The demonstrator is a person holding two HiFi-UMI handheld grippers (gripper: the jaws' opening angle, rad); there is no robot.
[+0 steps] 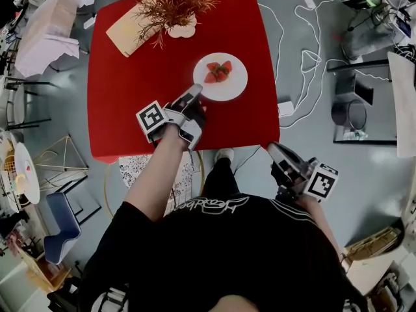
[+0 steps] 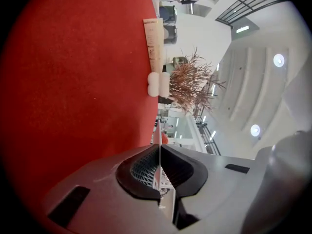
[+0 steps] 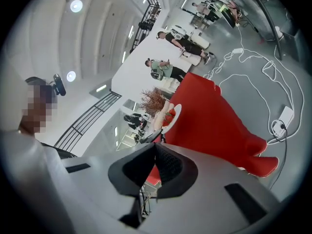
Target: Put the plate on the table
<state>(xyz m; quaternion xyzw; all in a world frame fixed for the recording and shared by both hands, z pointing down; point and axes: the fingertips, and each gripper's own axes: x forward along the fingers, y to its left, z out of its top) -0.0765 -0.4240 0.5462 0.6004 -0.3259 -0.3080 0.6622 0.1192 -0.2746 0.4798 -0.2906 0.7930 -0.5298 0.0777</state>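
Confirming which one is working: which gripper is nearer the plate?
Left. The left gripper grips the plate at its near rim; the right gripper is off the table.

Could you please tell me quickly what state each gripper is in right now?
Left gripper: shut on the plate rim.
Right gripper: shut, empty.

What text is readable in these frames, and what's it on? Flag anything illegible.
Nothing reads cleanly.
White script on the person's black shirt: upside down, warped, illegible.
Tan board on the red table: faint marks, too small to read.
Marker cubes: black-and-white square patterns, no letters.
White plate: no print visible.
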